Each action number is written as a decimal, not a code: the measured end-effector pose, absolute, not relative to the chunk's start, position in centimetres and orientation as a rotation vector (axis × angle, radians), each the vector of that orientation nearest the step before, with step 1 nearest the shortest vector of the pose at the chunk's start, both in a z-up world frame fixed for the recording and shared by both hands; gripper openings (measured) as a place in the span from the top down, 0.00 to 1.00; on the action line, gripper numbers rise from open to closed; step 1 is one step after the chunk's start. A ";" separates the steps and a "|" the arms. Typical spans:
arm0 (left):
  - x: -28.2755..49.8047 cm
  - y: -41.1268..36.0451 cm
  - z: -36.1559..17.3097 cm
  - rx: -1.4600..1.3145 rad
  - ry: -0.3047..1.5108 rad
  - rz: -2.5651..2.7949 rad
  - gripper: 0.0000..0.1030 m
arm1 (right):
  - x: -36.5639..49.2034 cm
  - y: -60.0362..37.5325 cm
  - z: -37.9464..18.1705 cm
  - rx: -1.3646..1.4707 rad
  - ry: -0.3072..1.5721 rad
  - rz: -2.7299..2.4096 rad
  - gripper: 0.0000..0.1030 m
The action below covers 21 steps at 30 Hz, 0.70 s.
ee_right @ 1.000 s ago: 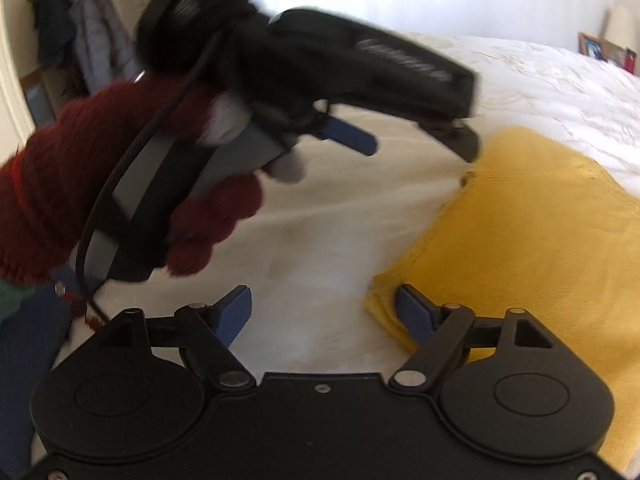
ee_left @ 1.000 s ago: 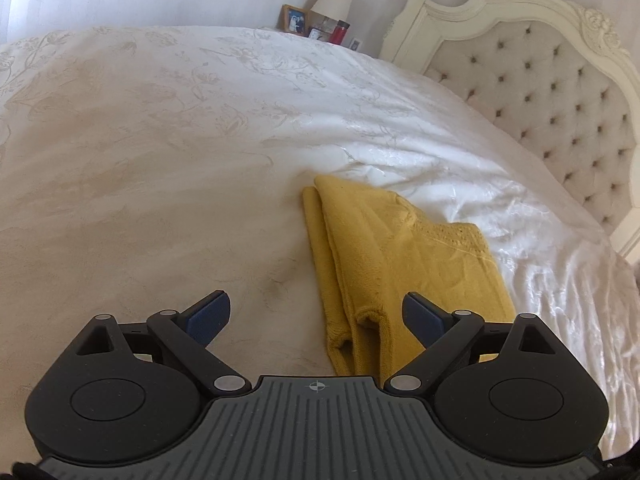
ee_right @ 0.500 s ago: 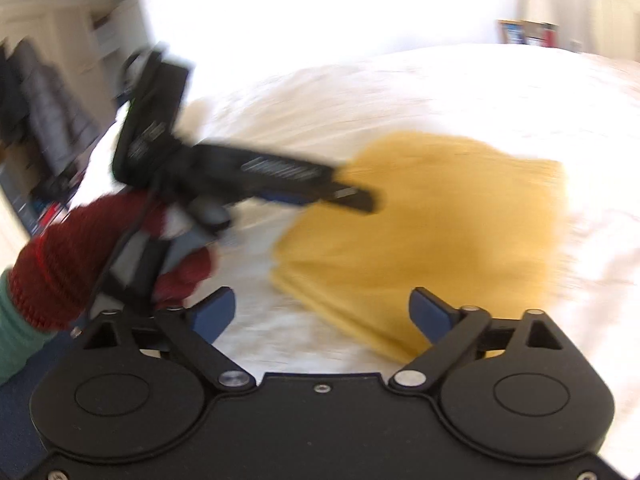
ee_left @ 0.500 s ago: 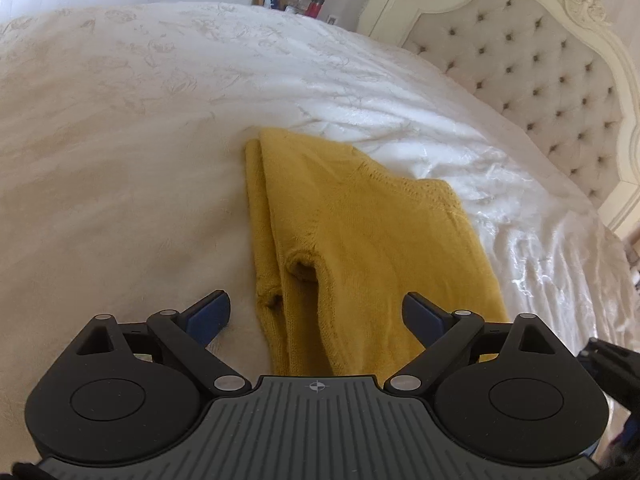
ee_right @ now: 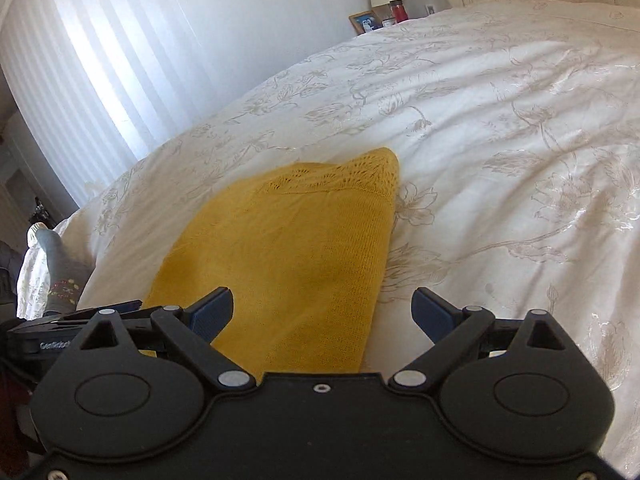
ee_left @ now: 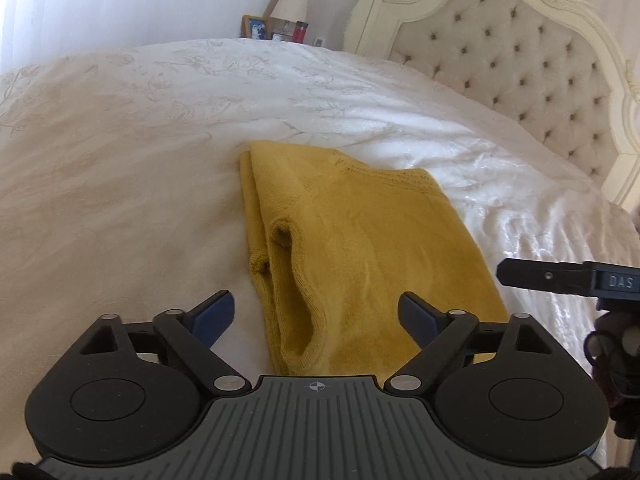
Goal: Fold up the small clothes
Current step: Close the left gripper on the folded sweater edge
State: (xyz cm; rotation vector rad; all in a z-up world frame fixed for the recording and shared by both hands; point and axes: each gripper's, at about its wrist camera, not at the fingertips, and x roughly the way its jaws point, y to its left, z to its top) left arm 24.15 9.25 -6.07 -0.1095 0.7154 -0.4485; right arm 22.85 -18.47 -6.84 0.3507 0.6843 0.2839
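One yellow knitted top (ee_left: 360, 256) is seen folded flat on the white bed (ee_left: 120, 184). Two grippers are held above its near end. The left gripper (ee_left: 316, 312) and the right gripper (ee_right: 322, 312) are both spread wide, and nothing is held.

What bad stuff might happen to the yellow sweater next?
1. The yellow sweater lies folded in loose layers, with a sleeve opening along its left edge. The open left gripper might pinch only the top layer, so the fold could pull apart.
2. The white bedspread is soft and wrinkled right beside it. The open right gripper might grab bedspread along with the sweater's edge.
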 end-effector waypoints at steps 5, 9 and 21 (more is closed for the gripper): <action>23.1 8.5 -5.7 -0.062 0.699 -0.467 0.31 | 22.0 -18.5 -7.6 0.379 0.698 0.293 0.06; 22.0 8.5 -5.5 -0.061 0.659 -0.472 0.39 | 21.3 -18.9 -7.8 0.397 0.702 0.301 0.06; 24.5 7.8 -6.5 -0.122 0.754 -0.505 0.78 | 20.4 -19.4 -7.5 0.436 0.692 0.312 0.06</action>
